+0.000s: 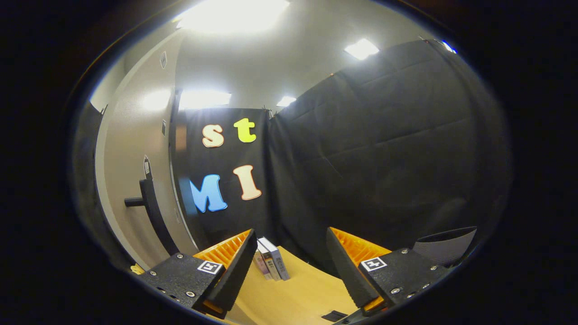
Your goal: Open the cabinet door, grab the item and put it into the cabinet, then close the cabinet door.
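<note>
A recording booth set up inside an office-type room. Black cloth wall (384,149) hangs as a backdrop, creased in squares, meeting a second cloth panel at a corner. Left of the cloth: plain painted room wall (135,149). Above the cloth: white ceiling with flat panel lights (361,48). Below it: pale wooden tabletop (298,289).

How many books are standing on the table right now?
3 books, upright side by side on the wooden table, just beyond one of the fingers of the open gripper. That finger may hide more.
</note>
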{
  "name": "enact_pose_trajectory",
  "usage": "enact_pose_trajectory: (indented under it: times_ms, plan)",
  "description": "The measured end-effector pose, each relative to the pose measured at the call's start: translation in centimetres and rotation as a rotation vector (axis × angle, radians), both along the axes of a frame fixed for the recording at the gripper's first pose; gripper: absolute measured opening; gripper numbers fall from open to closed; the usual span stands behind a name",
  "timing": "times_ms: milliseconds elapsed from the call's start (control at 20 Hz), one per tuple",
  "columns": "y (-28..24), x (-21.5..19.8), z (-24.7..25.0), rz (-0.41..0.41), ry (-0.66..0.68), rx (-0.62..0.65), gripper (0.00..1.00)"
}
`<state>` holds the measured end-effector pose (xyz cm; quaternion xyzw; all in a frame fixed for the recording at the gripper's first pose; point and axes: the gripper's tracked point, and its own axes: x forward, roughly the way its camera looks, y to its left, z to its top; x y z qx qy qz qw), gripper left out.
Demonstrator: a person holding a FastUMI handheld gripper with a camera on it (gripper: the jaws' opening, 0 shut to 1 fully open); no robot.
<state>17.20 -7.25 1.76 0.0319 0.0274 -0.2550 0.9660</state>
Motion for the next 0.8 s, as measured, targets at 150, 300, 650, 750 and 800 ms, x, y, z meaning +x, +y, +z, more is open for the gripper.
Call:
enact_pose_trajectory:
  times_ms: [150,300,650,750,800]
  plan:
    - [2.2,2.0,-0.4,0.067,0.010,-0.008,0.95]
    - [2.3,2.0,0.2,0.058,0.006,-0.058,0.90]
    - [6.3,2.0,0.7,0.113,0.004,-0.155,0.89]
    - [8.2,2.1,0.3,0.160,0.000,-0.122,0.89]
    - [9.1,2.2,0.3,0.183,0.001,-0.113,0.89]
